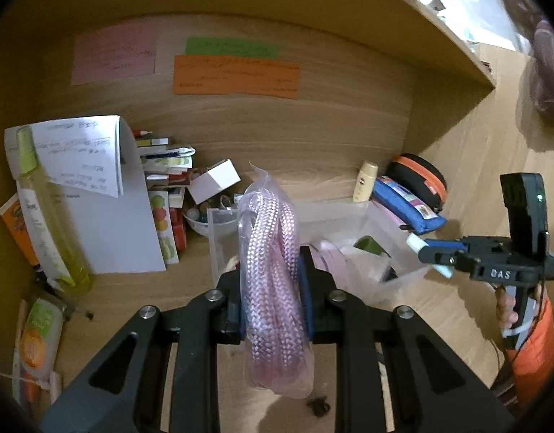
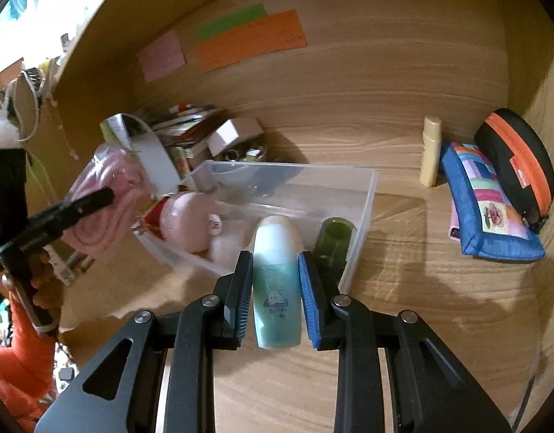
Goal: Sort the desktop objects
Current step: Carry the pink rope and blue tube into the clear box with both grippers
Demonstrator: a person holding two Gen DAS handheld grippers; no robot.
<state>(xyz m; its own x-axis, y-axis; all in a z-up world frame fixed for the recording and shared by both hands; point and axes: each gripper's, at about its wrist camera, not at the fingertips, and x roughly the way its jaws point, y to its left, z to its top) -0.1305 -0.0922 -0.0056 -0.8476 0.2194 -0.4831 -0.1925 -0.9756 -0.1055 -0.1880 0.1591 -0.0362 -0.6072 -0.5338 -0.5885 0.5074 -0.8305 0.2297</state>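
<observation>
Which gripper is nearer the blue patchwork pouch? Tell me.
Right. The right gripper, shut on a teal bottle, is just left of the blue patchwork pouch; the left gripper, holding bagged pink cord, sits farther left.

Two hand-held grippers were in view, a left hand-held gripper (image 1: 269, 281) and a right hand-held gripper (image 2: 276, 281). One bagged pink cord (image 1: 271, 270) and one teal bottle (image 2: 275, 288) could be counted in them. One clear plastic bin (image 2: 363, 195) stood on the worktop (image 2: 403, 288). Three paper notes were stuck to the back wall: one pink note (image 1: 113, 54), one green note (image 1: 230, 47) and one orange note (image 1: 235, 75). There were two zip cases, a blue patchwork pouch (image 2: 489, 216) and a black case with an orange zip (image 2: 518, 166), and one cream tube (image 2: 431, 151). One tall yellow-green spray bottle (image 1: 46, 209) leaned at the left. The stacked booklets could not be counted.
</observation>
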